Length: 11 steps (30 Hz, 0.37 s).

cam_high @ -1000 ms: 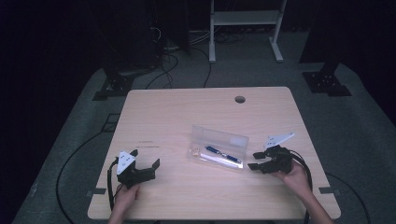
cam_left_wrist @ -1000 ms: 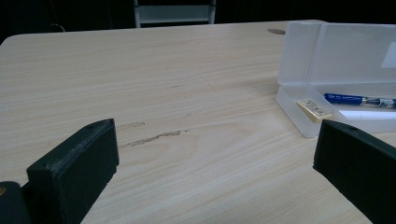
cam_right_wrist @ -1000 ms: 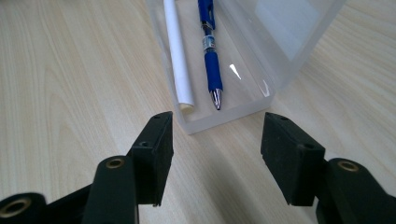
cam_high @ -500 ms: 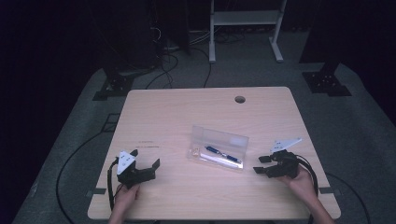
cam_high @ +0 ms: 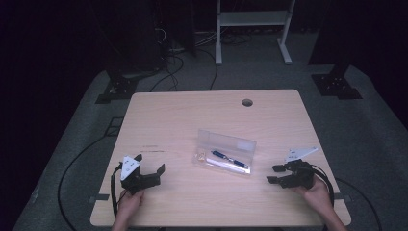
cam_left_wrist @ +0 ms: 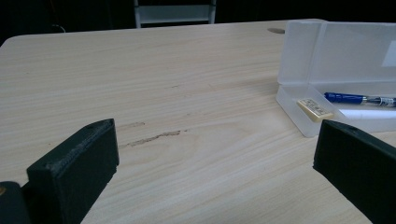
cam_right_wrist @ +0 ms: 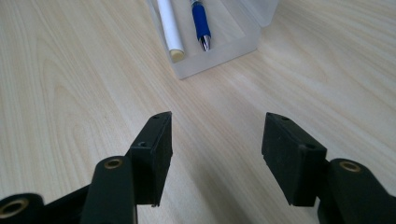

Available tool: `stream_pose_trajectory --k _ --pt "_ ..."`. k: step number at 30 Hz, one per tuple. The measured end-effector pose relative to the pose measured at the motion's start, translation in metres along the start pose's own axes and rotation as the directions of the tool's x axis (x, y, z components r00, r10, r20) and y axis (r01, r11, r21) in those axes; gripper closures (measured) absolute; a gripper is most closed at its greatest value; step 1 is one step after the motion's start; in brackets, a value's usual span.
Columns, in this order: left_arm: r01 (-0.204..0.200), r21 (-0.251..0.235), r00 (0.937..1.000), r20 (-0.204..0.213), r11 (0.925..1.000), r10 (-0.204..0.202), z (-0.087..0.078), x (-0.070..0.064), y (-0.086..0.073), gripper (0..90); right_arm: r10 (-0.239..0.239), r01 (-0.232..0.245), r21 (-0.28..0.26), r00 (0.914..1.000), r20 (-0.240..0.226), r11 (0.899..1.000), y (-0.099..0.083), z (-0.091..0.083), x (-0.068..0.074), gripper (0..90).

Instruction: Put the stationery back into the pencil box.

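Near the table's (cam_high: 159,120) front edge, the left gripper (cam_high: 146,168) is held by the front-left corner and the right gripper (cam_high: 276,174) by the front-right corner — both with jaws spread apart, gripping nothing. Between them, farther in, a clear pencil case (cam_high: 225,152) is seen lying open, with a blue pen (cam_high: 230,160), a white stick (cam_right_wrist: 169,28) and a small eraser (cam_left_wrist: 315,108) inside.
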<state>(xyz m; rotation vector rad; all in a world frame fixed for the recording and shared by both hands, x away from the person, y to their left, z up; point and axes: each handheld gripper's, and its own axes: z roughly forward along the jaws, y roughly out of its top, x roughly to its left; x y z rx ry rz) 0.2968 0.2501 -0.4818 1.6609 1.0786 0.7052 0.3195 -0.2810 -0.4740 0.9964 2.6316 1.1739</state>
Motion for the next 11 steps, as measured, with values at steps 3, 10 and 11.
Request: stream_pose_trajectory --k 3,10,11 --pt "0.001 0.001 1.0 -0.001 1.0 -0.001 0.0 0.0 0.0 0.0 0.009 -0.009 -0.002 1.0 0.002 1.0 -0.005 -0.002 0.001 42.1" --pt "-0.006 0.003 1.0 -0.004 1.0 0.006 0.001 0.0 0.0 0.0 0.02 -0.019 -0.045 0.9994 0.03 0.999 -0.023 -0.009 0.007 39.7" --pt "-0.003 0.005 1.0 -0.003 1.0 0.003 0.002 0.0 0.001 0.0 0.025 -0.023 -0.055 0.999 0.037 0.998 -0.026 -0.01 0.009 38.5"
